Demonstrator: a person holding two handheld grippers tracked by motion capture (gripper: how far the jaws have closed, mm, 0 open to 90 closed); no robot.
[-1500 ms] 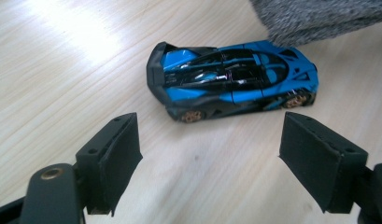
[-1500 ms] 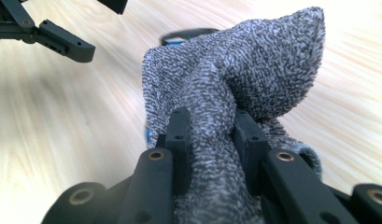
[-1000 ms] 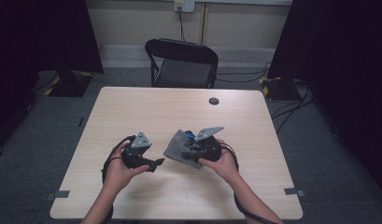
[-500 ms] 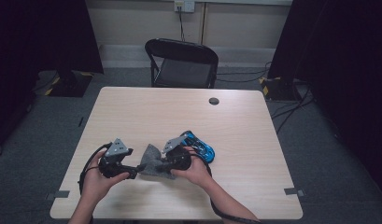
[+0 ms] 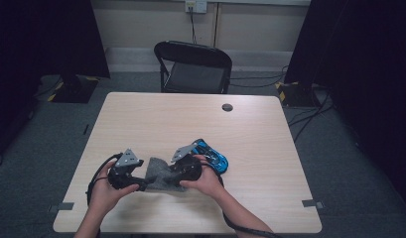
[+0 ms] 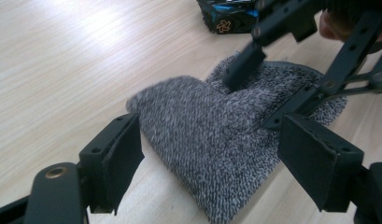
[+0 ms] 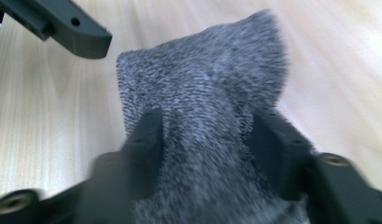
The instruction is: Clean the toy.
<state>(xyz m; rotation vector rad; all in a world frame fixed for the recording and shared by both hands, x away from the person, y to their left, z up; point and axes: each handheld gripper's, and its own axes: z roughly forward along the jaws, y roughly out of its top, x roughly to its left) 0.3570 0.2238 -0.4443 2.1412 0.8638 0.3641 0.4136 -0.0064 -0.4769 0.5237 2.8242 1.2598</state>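
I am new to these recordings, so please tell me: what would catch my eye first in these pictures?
A grey knitted cloth lies on the near part of the pale wooden table, between the left gripper and the right gripper. The right one's jaws, just opening, straddle it. A bright blue toy car sits just behind.

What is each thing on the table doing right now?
Grey sock: lying flat on the table.
Left gripper: open, jaws either side of the sock's end.
Right gripper: open, jaws just been opening, sock between them.
Blue toy car: lying by the right hand.
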